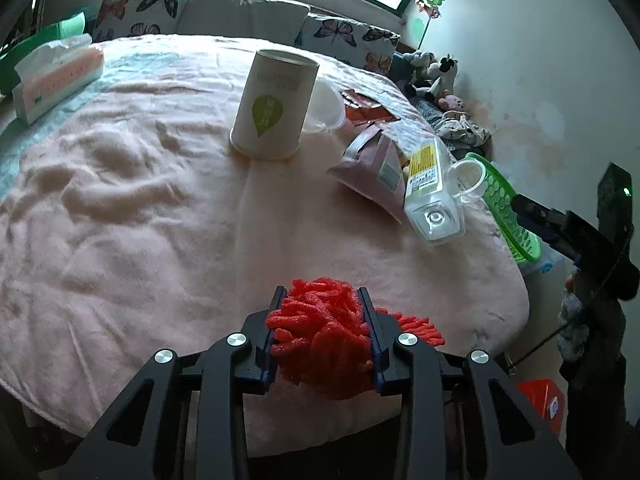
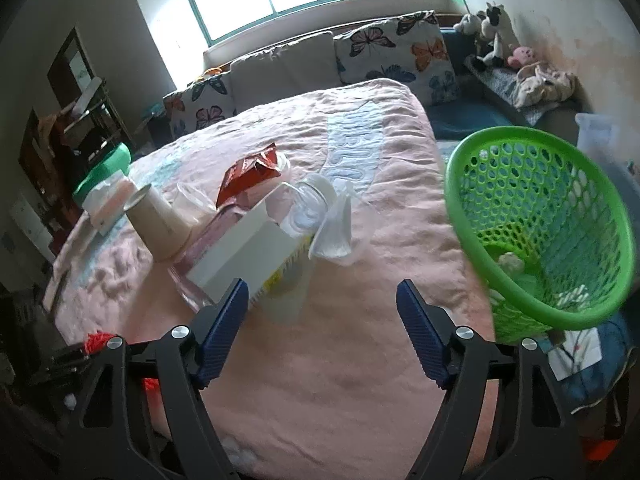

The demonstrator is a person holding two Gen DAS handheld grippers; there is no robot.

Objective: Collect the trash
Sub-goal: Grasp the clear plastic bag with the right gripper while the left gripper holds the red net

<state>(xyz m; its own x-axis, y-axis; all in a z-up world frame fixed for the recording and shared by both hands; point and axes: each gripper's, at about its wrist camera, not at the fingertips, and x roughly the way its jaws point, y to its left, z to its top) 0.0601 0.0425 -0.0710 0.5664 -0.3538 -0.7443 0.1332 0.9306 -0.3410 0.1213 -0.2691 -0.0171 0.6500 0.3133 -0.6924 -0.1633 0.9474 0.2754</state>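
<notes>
My left gripper (image 1: 322, 300) is shut on a red chenille cloth (image 1: 320, 328) just above the pink-covered table's near edge. My right gripper (image 2: 320, 292) is open and empty over the pink cover. A green perforated basket (image 2: 536, 220) stands tilted at the table's right edge, with small scraps inside; it also shows in the left wrist view (image 1: 504, 208). Trash lies in a heap: a clear plastic bottle with a yellow label (image 1: 430, 184), a pinkish pouch (image 1: 376, 168), a red wrapper (image 2: 250, 174), a clear cup (image 2: 334, 228) and a white box (image 2: 248, 252).
A white paper canister (image 1: 274, 104) stands upright mid-table. A tissue box (image 1: 56, 78) lies at the far left. Butterfly cushions (image 2: 400, 46) and plush toys (image 2: 494, 30) line the back by the window. An orange bin (image 1: 544, 400) sits on the floor to the right.
</notes>
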